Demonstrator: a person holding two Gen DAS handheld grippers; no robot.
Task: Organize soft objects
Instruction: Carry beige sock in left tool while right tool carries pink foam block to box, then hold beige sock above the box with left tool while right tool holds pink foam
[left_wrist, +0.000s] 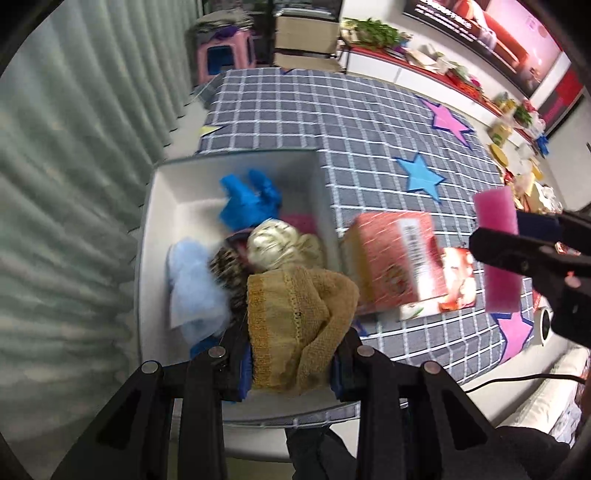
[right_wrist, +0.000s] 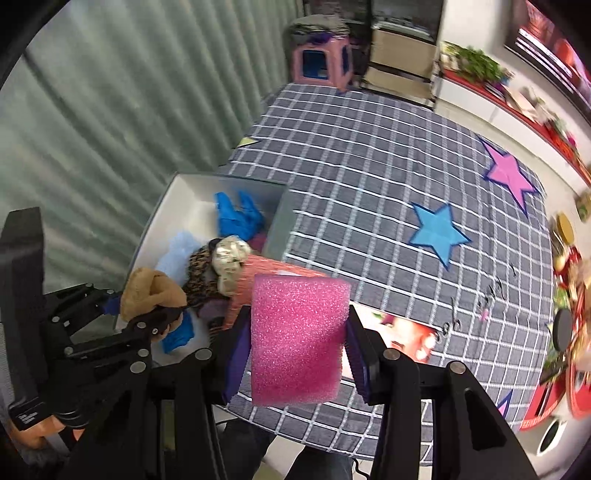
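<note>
A tan cloth (left_wrist: 291, 325) is clamped between the fingers of the left gripper (left_wrist: 291, 365), just above the near part of the white box (left_wrist: 162, 206). In the box lie blue gloves (left_wrist: 247, 201) and other soft things. To the right, the right gripper (right_wrist: 295, 354) has its fingers clamped on a pink sponge (right_wrist: 297, 338), above the checked desk (right_wrist: 369, 177), near a red carton (left_wrist: 395, 258).

We are in a home living room: a checked cloth with stars (left_wrist: 369, 122) covers the desk, pale green curtains (left_wrist: 74, 184) hang beside it, a television (left_wrist: 491, 33) on the wall.
</note>
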